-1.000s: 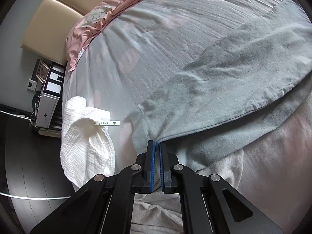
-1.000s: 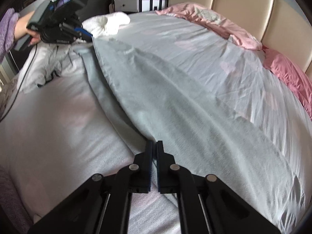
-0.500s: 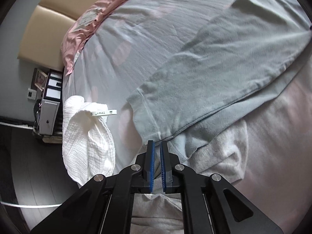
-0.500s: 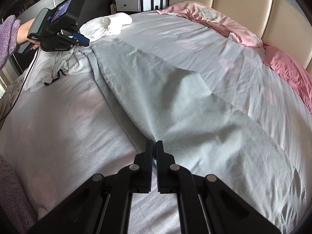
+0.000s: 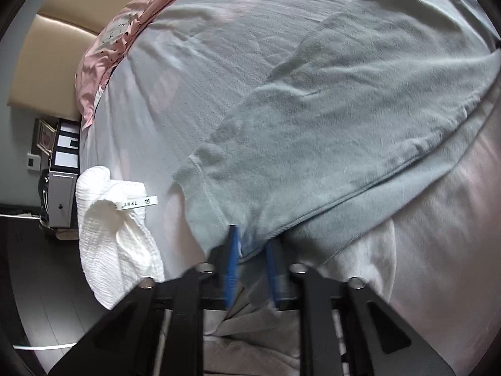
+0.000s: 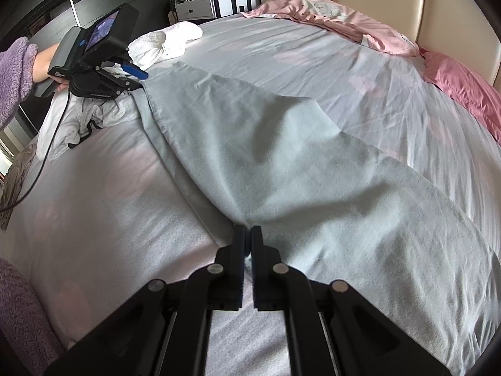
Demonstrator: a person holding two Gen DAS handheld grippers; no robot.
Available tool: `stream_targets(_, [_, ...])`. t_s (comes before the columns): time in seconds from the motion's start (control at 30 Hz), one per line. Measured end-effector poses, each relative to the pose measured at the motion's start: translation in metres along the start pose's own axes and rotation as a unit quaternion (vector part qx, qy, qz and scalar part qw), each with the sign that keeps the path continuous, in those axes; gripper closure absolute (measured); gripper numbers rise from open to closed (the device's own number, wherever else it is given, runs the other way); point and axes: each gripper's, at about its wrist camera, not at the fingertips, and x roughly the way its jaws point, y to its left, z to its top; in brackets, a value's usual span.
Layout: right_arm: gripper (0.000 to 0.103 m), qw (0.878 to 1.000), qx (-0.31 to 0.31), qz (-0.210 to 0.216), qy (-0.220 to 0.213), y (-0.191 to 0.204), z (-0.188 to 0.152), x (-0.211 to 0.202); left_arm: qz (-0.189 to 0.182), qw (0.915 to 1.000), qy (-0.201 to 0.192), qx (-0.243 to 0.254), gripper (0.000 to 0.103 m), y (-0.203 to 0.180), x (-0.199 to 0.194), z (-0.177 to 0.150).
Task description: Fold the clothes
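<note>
Jaws of left gripper (image 5: pixel 252 241) stand a little apart in a blurred view and are closing, with the near corner of the grey-green garment (image 5: pixel 328 125) between the blue pads; can't tell if the pinch is firm. Right gripper (image 6: pixel 249 235) jaws are nearly together, nipping the garment's opposite end at the fold line.

Garment lies stretched across the bed sheet (image 5: pixel 188 78) between the two grippers, one long half doubled over the other.

Step in hand, my read: lay down the lengthwise fold. To do it well:
- keep both ends taut so the top layer lands flat
- line up the upper edge with the lower one, which sticks out along the near side
- lower both ends together, let go only once the cloth rests on the bed
- re-grip the left corner deep enough to catch both layers

Materials, big to small:
- sheet: pale grey, thin, finely creased
- garment: soft brushed knit, floppy, stitched hem near the left corner
- pink pillowcase (image 5: pixel 125 31): smooth, crumpled, by a padded beige headboard (image 5: pixel 50 62)
- white cloth (image 5: pixel 116 244): crinkled weave, heaped at the bed edge, with a printed label strip (image 5: pixel 136 203)
</note>
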Motion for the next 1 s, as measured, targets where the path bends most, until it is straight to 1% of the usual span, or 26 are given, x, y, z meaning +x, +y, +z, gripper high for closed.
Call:
stream_targets(0.1, [0.100,1.000,-0.002,-0.003,-0.015,0.000,0.001,-0.008,0.010,0.9999,-0.008,-0.004,0.099,0.003,-0.011,0.000])
stream_targets(0.2, [0.100,1.000,-0.002,-0.004,-0.028,-0.001,0.005,-0.018,0.018,0.9995,-0.021,-0.015,0.099,0.013,-0.030,-0.003])
stream_targets(0.3, [0.100,0.999,-0.008,-0.002,-0.031,0.002,0.008,-0.027,0.021,0.9993,-0.025,-0.018,0.099,0.016,-0.043,-0.010])
stream_targets(0.37, [0.100,1.000,-0.013,-0.001,-0.027,0.005,0.007,-0.028,0.021,0.9996,-0.013,-0.012,0.099,0.010,-0.039,-0.017])
stream_targets(0.5, [0.100,1.000,-0.026,-0.003,-0.002,0.014,0.000,-0.015,0.016,0.9999,0.002,-0.004,0.099,-0.007,-0.024,-0.028])
stream_targets(0.63, [0.100,0.999,-0.027,-0.001,0.017,0.014,-0.005,-0.001,0.012,0.9997,0.004,-0.022,0.099,-0.008,-0.016,-0.033])
stream_targets(0.7, [0.099,0.999,-0.027,0.000,0.024,0.013,-0.005,0.004,0.018,0.9993,0.002,-0.032,0.095,-0.006,-0.014,-0.032])
stream_targets(0.77, [0.096,0.999,-0.021,0.007,0.026,0.011,-0.005,0.004,0.017,0.9989,0.001,-0.043,0.094,-0.004,-0.016,-0.030])
stream_targets(0.8, [0.095,0.999,-0.016,0.012,0.028,0.010,-0.006,0.002,0.013,0.9986,0.002,-0.052,0.091,-0.003,-0.018,-0.030])
stream_targets(0.87, [0.094,0.999,-0.009,0.024,0.036,0.007,-0.009,-0.006,0.015,0.9968,-0.004,-0.078,0.064,-0.002,-0.026,-0.034])
stream_targets(0.93, [0.089,0.998,0.005,0.032,0.044,0.002,-0.016,-0.018,0.013,0.9932,-0.022,-0.114,0.052,-0.001,-0.041,-0.037])
stream_targets(1.0, [0.089,0.998,0.022,0.026,0.051,-0.007,-0.025,-0.034,0.010,0.9869,-0.043,-0.155,0.050,-0.002,-0.061,-0.038])
